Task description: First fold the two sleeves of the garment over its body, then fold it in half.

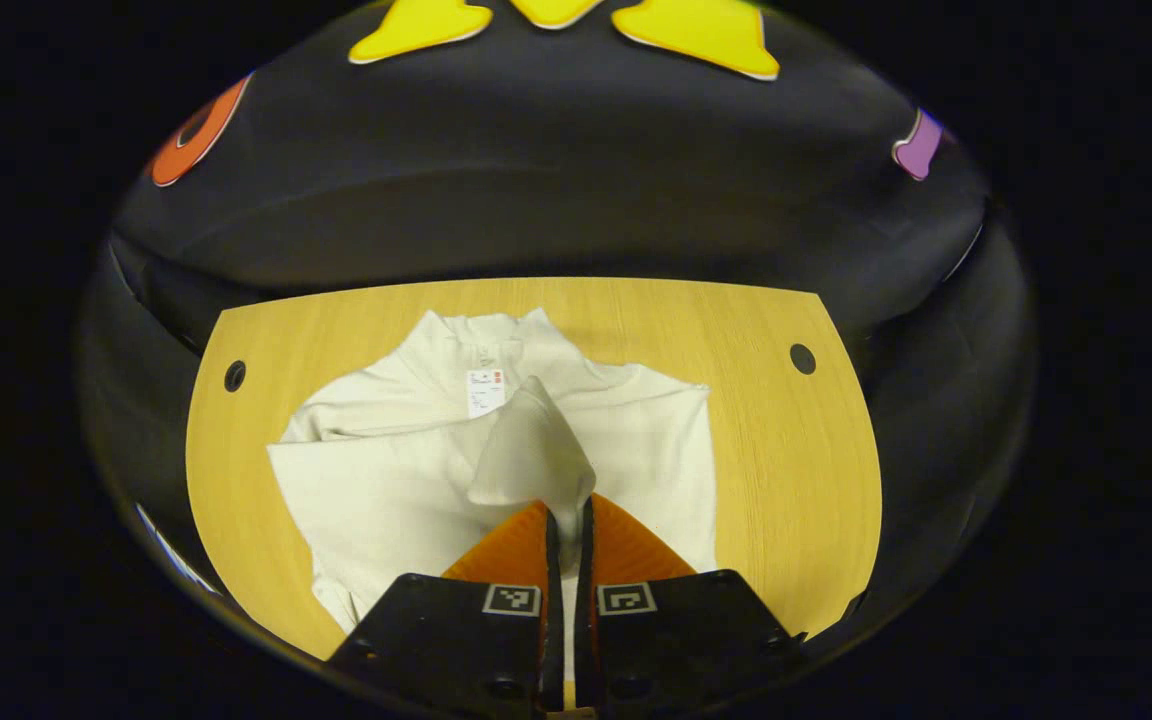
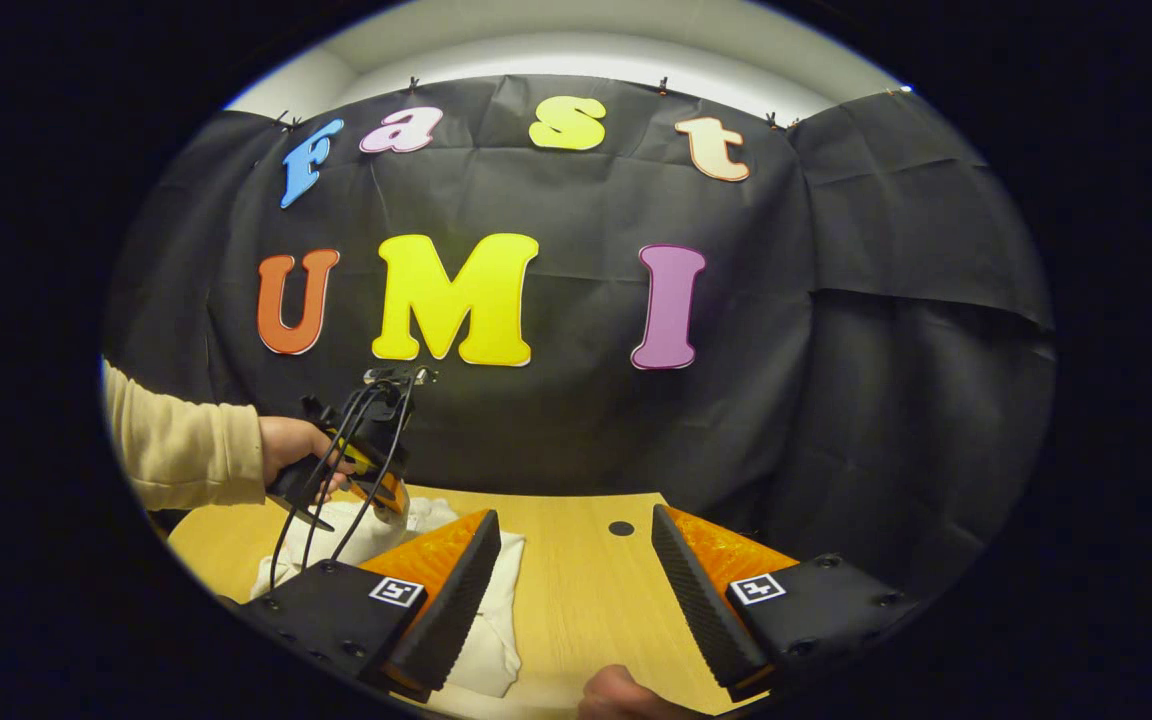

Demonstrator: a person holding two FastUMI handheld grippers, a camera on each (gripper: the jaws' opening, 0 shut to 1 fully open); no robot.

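In the left gripper view, a white garment (image 1: 416,470) lies spread on the light wooden worktop (image 1: 786,470), its collar toward the far edge and a small label (image 1: 485,392) showing at the neck. One sleeve is already laid across the body as a flat band running from the near-left part of the garment toward the middle. The left claw (image 1: 568,525) is nearly closed, its two fingers pressed on a piece of the white fabric, a sleeve (image 1: 534,450) that rises in a peaked fold above the garment's body, just below the label. The lifted cloth hangs in front of the chest area, with the rest of the garment flat beneath it. Two dark round holes (image 1: 803,358) sit in the worktop near its far corners, one on each side of the garment. In the right gripper view, the right claw (image 2: 574,580) stands wide open with nothing between its fingers, held above the worktop to the right of the garment (image 2: 491,625), whose white edge lies beside and under its left-hand finger. Farther off in that view, a hand (image 2: 286,450) in a cream sleeve (image 2: 181,450) grips the left claw's handle over the garment, cables trailing from it. Part of another hand (image 2: 621,695) shows at the bottom edge.
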